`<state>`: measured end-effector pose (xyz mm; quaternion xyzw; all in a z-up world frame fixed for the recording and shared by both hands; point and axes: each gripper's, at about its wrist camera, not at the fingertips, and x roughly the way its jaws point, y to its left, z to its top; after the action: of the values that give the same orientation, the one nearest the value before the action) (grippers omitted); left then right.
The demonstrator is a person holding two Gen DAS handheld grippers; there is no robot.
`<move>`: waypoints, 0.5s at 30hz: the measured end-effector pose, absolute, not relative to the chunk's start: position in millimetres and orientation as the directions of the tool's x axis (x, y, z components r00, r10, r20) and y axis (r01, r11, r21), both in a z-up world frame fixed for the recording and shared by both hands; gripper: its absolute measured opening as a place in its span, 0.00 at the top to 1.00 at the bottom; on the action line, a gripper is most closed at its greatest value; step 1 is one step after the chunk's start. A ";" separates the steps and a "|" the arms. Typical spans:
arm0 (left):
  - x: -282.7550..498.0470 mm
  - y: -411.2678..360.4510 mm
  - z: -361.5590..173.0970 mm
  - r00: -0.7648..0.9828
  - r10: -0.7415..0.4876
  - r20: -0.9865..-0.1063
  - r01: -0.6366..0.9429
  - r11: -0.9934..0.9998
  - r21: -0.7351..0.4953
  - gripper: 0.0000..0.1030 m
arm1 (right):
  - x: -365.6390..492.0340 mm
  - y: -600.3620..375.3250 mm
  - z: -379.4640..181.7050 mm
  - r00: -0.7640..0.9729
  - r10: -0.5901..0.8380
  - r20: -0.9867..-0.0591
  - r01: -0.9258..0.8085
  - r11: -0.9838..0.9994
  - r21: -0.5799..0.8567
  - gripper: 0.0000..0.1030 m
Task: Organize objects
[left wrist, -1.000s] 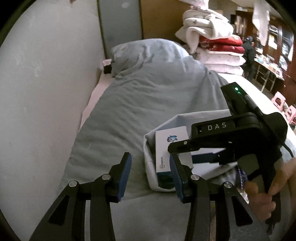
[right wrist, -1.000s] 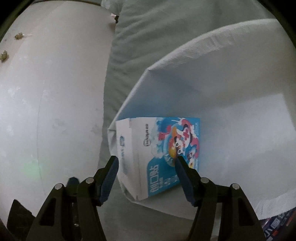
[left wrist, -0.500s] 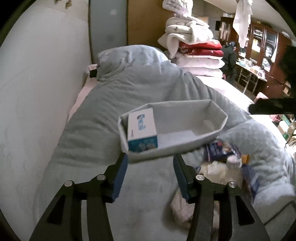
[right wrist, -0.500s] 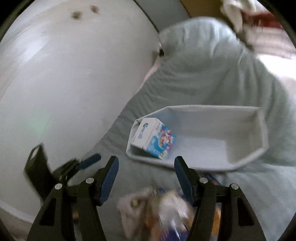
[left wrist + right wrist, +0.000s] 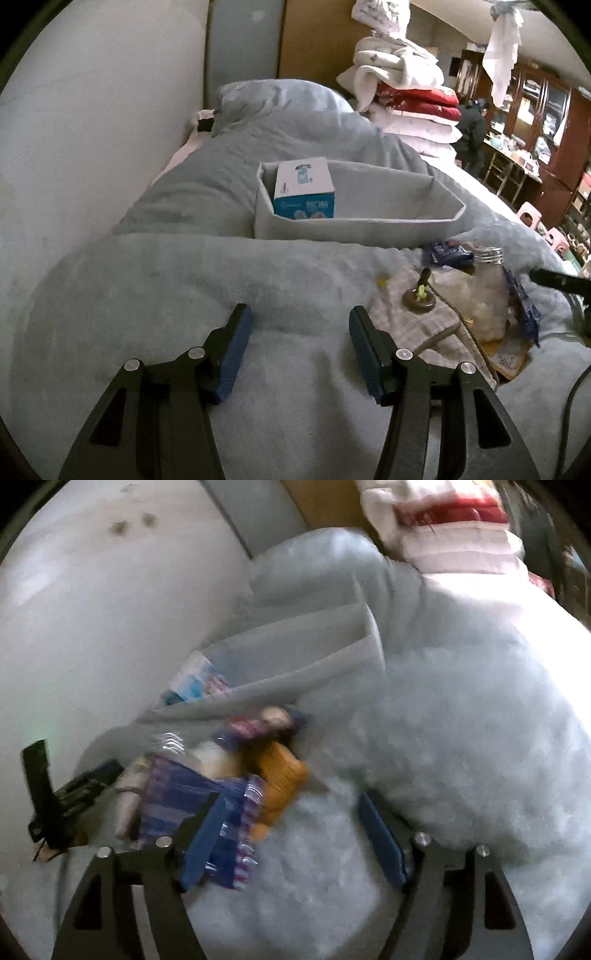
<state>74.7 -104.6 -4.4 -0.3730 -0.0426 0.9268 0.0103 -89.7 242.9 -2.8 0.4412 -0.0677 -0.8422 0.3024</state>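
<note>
A grey fabric bin (image 5: 354, 230) sits on the grey bed cover, with a blue and white carton (image 5: 304, 188) standing at its left end. A pile of loose items lies in front of the bin at the right: a clear jar with a metal lid (image 5: 487, 284), a blue packet (image 5: 447, 253), a checked cloth (image 5: 424, 325) with a small brown disc (image 5: 419, 302). My left gripper (image 5: 299, 347) is open and empty above the cover, left of the pile. My right gripper (image 5: 291, 838) is open and empty over the pile; the blurred view shows a blue striped packet (image 5: 192, 794) and an orange item (image 5: 280, 782).
A white wall (image 5: 74, 129) runs along the left of the bed. A pillow (image 5: 280, 99) and stacked folded quilts (image 5: 406, 92) lie at the far end. Wooden cabinets (image 5: 546, 122) and pink stools (image 5: 528, 214) stand at the right.
Both grippers have pulled back from the bin. The right gripper left the carton standing in the bin and swung towards the pile of loose items; its view is now blurred.
</note>
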 end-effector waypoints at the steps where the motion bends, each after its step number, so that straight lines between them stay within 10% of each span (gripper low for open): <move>1: 74.6 -103.4 -5.5 -0.719 0.045 -0.693 0.012 -0.997 -0.077 0.46 | -89.8 241.7 3.8 -0.437 -0.582 -0.685 0.462 -0.799 0.385 0.31; 15: 74.3 -96.7 -8.9 -0.701 0.033 -0.713 -0.014 -0.999 -0.033 0.36 | -92.8 260.2 0.6 -0.388 -0.684 -0.618 0.464 -0.724 0.511 0.29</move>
<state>74.3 -96.7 -8.9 -0.3866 -0.0127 0.9221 0.0127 -92.8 260.2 0.6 0.4296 -0.1285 -0.8230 0.3487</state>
